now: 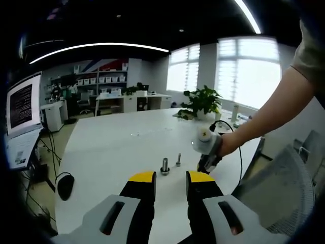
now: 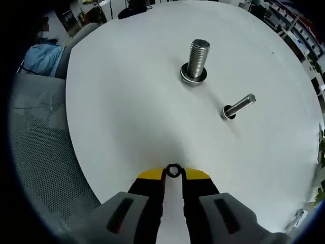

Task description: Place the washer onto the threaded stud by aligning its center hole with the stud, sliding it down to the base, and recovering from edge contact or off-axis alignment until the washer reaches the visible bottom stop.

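A small dark washer (image 2: 173, 170) is pinched on edge at the tips of my right gripper (image 2: 173, 176), which is shut on it above the white table (image 2: 127, 112). Ahead stand two threaded studs: a thick one (image 2: 197, 57) with a washer (image 2: 193, 77) around its base, and a thinner one (image 2: 238, 107) to its right. In the left gripper view my left gripper (image 1: 170, 183) is open with nothing between its yellow tips, just short of the thick stud (image 1: 165, 165) and the thin stud (image 1: 178, 159). A person's hand holds the right gripper (image 1: 204, 165) right of the studs.
A black mouse (image 1: 65, 185) lies at the table's left edge, beside a laptop (image 1: 23, 117). A potted plant (image 1: 203, 101) stands at the far side. Grey mesh chairs (image 1: 284, 183) (image 2: 35, 137) sit close to the table's near edge.
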The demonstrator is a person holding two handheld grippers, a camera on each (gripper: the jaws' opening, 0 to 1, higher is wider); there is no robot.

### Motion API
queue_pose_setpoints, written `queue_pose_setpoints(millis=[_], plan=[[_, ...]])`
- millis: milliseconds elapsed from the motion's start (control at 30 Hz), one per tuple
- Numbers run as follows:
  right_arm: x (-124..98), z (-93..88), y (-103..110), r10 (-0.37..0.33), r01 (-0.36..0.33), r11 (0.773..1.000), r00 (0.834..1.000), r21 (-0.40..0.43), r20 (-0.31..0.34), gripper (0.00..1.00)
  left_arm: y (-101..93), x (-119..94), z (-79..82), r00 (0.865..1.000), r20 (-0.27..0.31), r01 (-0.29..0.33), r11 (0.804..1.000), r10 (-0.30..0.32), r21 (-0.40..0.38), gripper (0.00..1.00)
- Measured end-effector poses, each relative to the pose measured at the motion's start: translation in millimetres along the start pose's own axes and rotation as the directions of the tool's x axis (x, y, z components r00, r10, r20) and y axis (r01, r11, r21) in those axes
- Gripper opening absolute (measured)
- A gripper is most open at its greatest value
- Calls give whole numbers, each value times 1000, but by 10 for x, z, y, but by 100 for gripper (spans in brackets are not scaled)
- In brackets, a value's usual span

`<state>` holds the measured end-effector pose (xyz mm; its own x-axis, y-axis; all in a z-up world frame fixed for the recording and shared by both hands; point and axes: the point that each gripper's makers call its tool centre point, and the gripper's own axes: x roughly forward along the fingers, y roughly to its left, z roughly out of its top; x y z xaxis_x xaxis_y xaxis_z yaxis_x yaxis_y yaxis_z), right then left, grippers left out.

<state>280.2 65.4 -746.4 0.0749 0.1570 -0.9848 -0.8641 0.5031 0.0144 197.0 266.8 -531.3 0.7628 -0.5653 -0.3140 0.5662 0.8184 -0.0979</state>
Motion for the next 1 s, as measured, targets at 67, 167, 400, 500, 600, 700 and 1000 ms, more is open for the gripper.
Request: queue_pose_setpoints(millis=[67, 167, 400, 500, 600, 700, 1000], plan=[[6, -1, 6, 1, -1, 1000, 999, -9, -48, 15, 0, 2, -9, 1000, -4, 1, 1000, -1, -1, 21], [13, -3, 5, -11, 8, 1000, 992, -25, -124, 15, -2, 1, -7, 1000, -4, 1, 1000, -1, 1, 21], [25, 12, 27, -39, 30, 998, 974, -47, -223, 15, 0, 6, -28, 1000, -13, 1, 1000, -1, 1, 21], [16, -2, 7, -30, 25, 999, 975, -28, -218, 15, 1, 4, -24, 1000, -11, 1, 1000, -1, 1, 21], [-1, -12, 12, -23, 22, 1000, 981, -12, -192, 14, 10, 0, -14, 1000, -6, -2, 1000, 2, -4, 21], [1, -7, 10, -28, 29, 1000, 992, 8, -122, 14, 5, -6, -1, 1000, -1, -2, 1000, 2, 1, 21], [-16, 3, 16, -51, 51, 997, 999, 64, -7, 13, 16, -20, 49, 1000, 25, -1, 1000, 1, -9, 21]])
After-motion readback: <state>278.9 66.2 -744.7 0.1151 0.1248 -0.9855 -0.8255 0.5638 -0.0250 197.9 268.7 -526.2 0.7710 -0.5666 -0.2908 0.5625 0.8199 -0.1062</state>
